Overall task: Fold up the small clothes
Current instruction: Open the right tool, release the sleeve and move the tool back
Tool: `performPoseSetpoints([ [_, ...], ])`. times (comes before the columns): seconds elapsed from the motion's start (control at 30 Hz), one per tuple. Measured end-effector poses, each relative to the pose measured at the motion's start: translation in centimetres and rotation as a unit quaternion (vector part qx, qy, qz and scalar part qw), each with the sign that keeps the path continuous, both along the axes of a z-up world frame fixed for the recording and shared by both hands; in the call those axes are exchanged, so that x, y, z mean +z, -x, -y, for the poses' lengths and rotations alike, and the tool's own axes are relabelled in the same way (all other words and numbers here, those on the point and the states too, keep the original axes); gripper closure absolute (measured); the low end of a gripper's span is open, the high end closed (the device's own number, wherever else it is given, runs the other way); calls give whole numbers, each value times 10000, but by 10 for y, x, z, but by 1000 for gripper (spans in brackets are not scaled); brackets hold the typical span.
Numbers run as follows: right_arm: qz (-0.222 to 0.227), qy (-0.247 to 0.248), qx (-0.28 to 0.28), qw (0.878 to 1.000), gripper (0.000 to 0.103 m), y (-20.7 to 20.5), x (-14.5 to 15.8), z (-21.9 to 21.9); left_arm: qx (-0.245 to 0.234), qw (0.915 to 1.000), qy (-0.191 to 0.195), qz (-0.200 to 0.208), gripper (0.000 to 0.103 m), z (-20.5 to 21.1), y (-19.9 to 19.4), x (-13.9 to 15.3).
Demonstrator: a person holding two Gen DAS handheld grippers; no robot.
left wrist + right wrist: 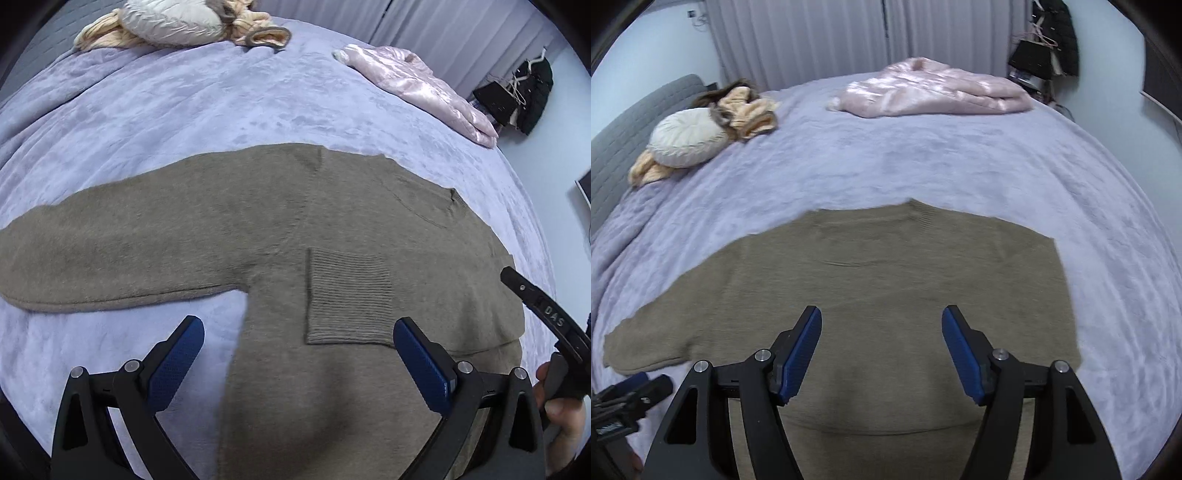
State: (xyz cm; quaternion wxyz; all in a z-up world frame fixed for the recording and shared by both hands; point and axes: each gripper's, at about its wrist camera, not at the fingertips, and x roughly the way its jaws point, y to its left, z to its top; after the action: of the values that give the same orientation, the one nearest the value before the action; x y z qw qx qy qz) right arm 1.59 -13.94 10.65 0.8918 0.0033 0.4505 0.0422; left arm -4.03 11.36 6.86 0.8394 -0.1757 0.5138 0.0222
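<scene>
Left wrist view looks down on a brown sweater (332,229) spread flat on a lilac bed (184,110), with one sleeve already laid across the body so that its ribbed cuff (347,295) rests on the chest, and the other sleeve (110,251) stretched out to the left in that view. The fold looks partly done: one sleeve is in, one is left. The left gripper (299,362) hangs over the lower body of the sweater, jaws wide apart with nothing between them, the cuff just beyond its right finger. The right gripper (882,350) also stands open and empty above the sweater's body, well inside its edges; the picture is a little blurred. The next move probably calls for the left gripper to shift toward the outstretched sleeve, pinch it near the cuff end, and carry it across the body to lie by the first.
</scene>
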Motion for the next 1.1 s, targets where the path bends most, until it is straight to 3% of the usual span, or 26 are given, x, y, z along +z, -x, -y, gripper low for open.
performPoseSetpoints([
  [0.1, -240, 315, -523, 9978, 32, -9, -21, 41, -408, 9990, -182, 39, 0, 43, -19, 0],
  [0.27, -611, 284, -581, 9960, 32, -9, -56, 55, -823, 9951, -552, -74, 0, 92, -47, -16],
  [0.43, -456, 725, -224, 9961, 29, -1, -66, 28, -747, 9910, -1019, -434, 0, 90, -46, -45],
  [0.6, -361, 866, 304, 9951, 29, 4, -68, 2, -550, 9943, -788, -461, 0, 65, -36, -51],
  [0.73, -242, 580, 654, 9959, 29, 8, -57, 3, -511, 9947, -803, -384, 0, 68, -32, -36],
  [0.87, -125, 400, 287, 9987, 29, -8, -47, 30, -744, 9934, -827, -279, 0, 92, -40, -27],
  [1.0, -452, 264, 1, 9986, 29, -45, -56, 58, -1003, 9879, -1037, -579, 0, 118, -58, -46],
  [1.1, -712, 9, -299, 9970, 28, -72, -72, 79, -997, 9875, -1126, -479, 0, 119, -60, -52],
])
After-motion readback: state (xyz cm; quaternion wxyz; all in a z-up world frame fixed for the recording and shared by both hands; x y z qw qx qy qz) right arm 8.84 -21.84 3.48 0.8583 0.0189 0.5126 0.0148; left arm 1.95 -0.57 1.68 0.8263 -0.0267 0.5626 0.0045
